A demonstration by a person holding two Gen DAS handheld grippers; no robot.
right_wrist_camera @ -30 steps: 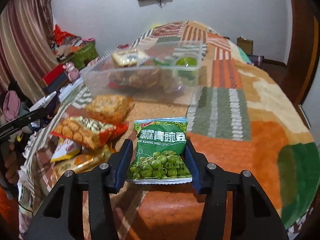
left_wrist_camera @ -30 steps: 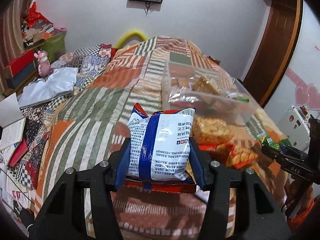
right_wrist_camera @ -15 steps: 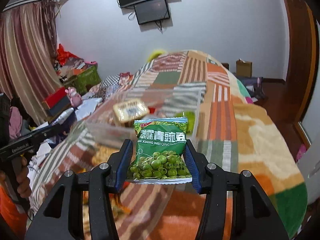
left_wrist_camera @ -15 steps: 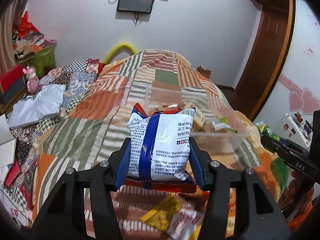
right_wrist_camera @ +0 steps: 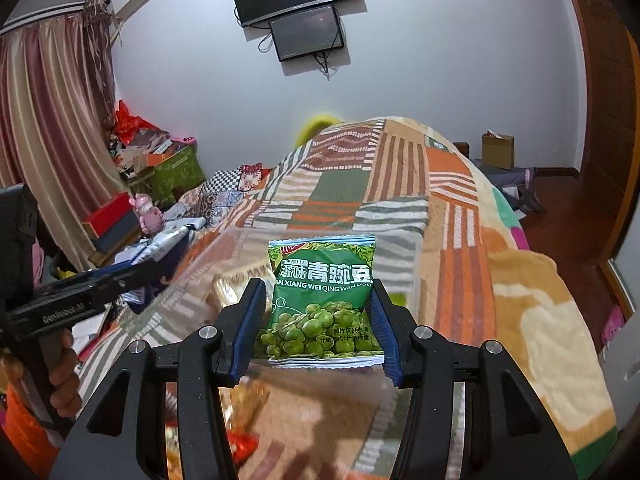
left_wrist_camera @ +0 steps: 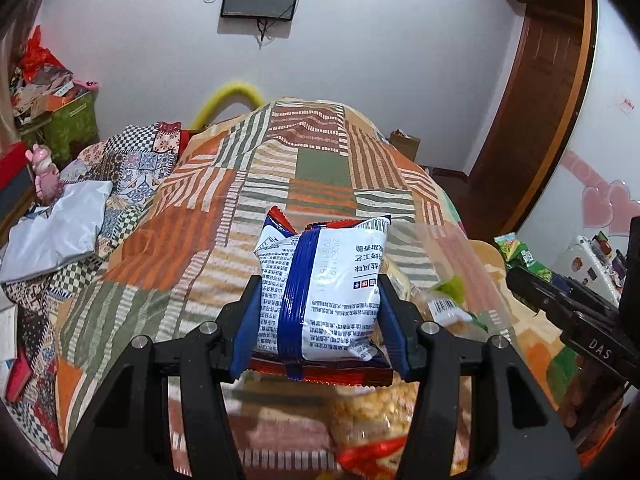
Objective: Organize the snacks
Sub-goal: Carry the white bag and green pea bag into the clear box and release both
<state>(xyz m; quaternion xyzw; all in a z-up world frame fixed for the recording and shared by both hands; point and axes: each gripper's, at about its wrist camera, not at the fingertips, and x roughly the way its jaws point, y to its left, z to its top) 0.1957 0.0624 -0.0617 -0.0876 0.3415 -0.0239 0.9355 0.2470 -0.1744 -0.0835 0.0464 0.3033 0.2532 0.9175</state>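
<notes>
My left gripper (left_wrist_camera: 320, 320) is shut on a white and blue snack bag (left_wrist_camera: 320, 292) with a red edge, held above the bed. My right gripper (right_wrist_camera: 316, 320) is shut on a green pea snack packet (right_wrist_camera: 324, 304). A clear plastic bin (left_wrist_camera: 452, 280) with several snack packs inside sits on the patchwork blanket, just ahead and right of the left gripper; it also shows blurred in the right wrist view (right_wrist_camera: 208, 264). Loose snack packs (left_wrist_camera: 372, 420) lie on the bed below the left gripper. The right gripper shows at the right of the left wrist view (left_wrist_camera: 560, 304).
The patchwork blanket (left_wrist_camera: 256, 184) covers the bed. A white cloth (left_wrist_camera: 56, 232), a pink toy (left_wrist_camera: 44, 176) and boxes lie at the left. A wooden door (left_wrist_camera: 532, 112) stands at the right, and screens (right_wrist_camera: 304, 20) hang on the far wall.
Both grippers have lifted with their packets and tilted up, so more wall and less bed shows. The clear bin now sits lower and nearer in both views.
</notes>
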